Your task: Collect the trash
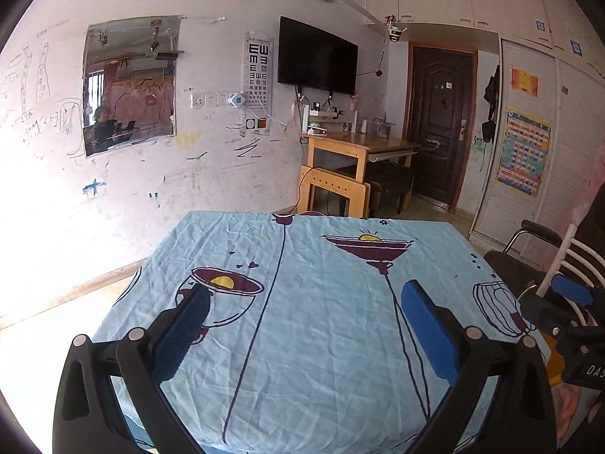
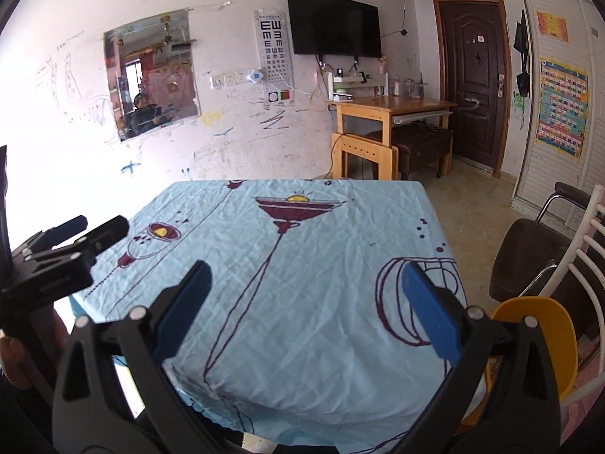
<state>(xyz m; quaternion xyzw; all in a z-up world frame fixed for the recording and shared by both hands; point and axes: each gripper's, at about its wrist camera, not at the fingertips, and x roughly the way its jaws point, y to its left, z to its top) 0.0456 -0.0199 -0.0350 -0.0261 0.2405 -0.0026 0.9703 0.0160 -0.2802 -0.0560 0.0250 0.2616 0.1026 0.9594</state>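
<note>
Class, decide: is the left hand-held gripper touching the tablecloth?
Apart. The left wrist view shows the left hand-held gripper open above the tablecloth; the right wrist view shows it raised.

Table: covered by a light blue tablecloth [image 1: 310, 302] printed with dark red cocktail glasses and thin lines.
Wall: a white wall [image 1: 211, 174] marked with scribbles.
Mirror: a mirror [image 1: 128, 83] on that wall, left of the eye chart [image 1: 258, 75].
Television: a black television [image 1: 317, 56] on the wall, right of the chart.
Desk: a wooden desk [image 1: 355, 151] below the television, small items on top.
Door: a dark brown door [image 1: 440, 121] right of the desk.
Poster: a colourful poster [image 1: 523, 151] on the white wardrobe.
Chairs: a yellow chair [image 2: 537, 340] just beside the table; a white chair back [image 2: 582, 261] behind it.
</note>
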